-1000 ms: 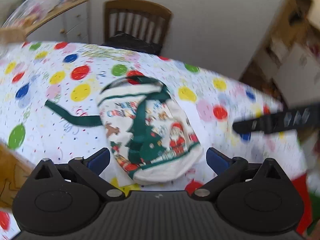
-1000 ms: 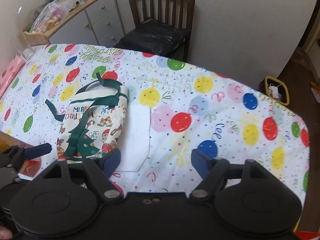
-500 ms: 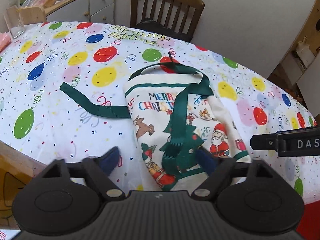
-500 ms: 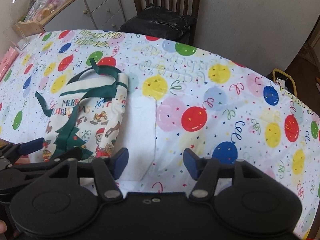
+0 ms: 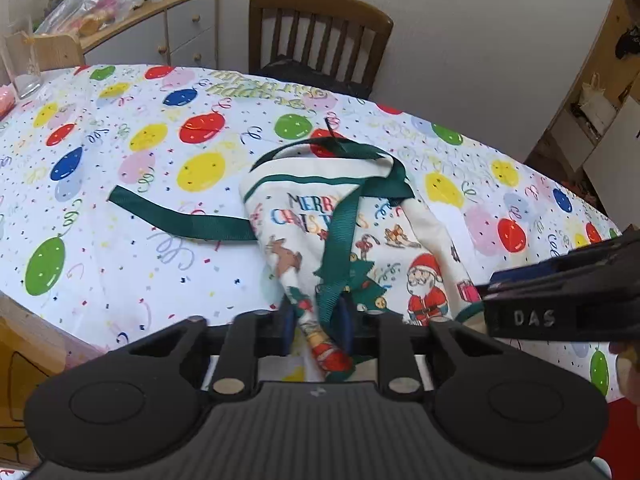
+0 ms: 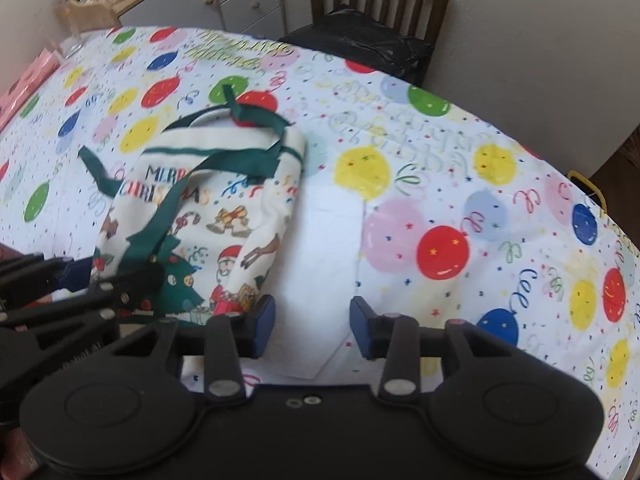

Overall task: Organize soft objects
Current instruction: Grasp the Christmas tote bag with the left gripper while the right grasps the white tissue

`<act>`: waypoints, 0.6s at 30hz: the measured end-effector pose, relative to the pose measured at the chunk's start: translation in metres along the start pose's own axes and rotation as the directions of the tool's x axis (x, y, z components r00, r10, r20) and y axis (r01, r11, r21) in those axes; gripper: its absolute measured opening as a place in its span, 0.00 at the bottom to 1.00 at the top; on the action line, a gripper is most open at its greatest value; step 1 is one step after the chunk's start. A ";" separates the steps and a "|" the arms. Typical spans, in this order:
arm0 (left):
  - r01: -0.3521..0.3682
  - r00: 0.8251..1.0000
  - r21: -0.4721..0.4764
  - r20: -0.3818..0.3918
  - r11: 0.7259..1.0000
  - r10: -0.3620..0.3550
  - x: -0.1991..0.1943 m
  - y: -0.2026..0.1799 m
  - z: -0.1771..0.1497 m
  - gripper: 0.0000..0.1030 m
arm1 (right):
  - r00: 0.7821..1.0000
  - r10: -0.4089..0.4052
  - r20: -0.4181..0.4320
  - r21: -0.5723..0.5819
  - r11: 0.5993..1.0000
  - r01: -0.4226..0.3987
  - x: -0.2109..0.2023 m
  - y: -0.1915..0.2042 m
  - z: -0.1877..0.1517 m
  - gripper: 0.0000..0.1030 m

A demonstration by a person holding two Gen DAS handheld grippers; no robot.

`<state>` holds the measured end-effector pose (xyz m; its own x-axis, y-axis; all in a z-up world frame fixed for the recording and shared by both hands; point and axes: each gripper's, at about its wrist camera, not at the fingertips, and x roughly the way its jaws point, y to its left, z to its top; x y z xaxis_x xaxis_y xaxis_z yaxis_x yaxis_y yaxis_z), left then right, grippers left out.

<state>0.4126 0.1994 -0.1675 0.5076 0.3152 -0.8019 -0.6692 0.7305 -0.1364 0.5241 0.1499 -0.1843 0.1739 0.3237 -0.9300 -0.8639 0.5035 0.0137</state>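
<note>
A white Christmas apron (image 5: pixel 352 240) with green ribbon ties lies folded on the table; it also shows in the right wrist view (image 6: pixel 208 216). My left gripper (image 5: pixel 316 328) is shut on the apron's near corner and a green ribbon, bunching the cloth between its blue pads. It also shows at the left of the right wrist view (image 6: pixel 116 280). My right gripper (image 6: pixel 312 328) is partly open and empty, low over the apron's plain white right part near the table's front edge. Its fingers (image 5: pixel 560 280) enter the left wrist view from the right.
The table carries a balloon-print cloth (image 6: pixel 440 208). A wooden chair (image 5: pixel 320 36) with a black bag (image 6: pixel 360 44) on its seat stands at the far side. A cabinet (image 5: pixel 160 28) with clutter is at the back left. A glass (image 5: pixel 20 64) stands at the far left.
My left gripper has moved in and shut on the apron's near corner, gathering the cloth. My right gripper has narrowed its opening and moved closer to the apron.
</note>
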 end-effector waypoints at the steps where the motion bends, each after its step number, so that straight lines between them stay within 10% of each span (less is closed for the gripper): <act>1: 0.004 1.000 -0.005 0.005 1.000 -0.004 -0.001 0.001 0.000 0.15 | 1.000 0.000 -0.002 -0.004 1.000 0.000 0.001 0.001 0.000 0.34; 18: 0.047 0.997 -0.012 0.067 0.999 -0.046 -0.017 0.001 0.004 0.05 | 0.996 -0.014 0.083 -0.016 1.000 0.015 -0.012 0.005 -0.011 0.00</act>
<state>0.4056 0.1972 -0.1513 0.5727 0.3213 -0.7542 -0.6515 0.7368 -0.1808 0.5125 0.1393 -0.1771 0.2243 0.3823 -0.8964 -0.8685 0.4956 -0.0060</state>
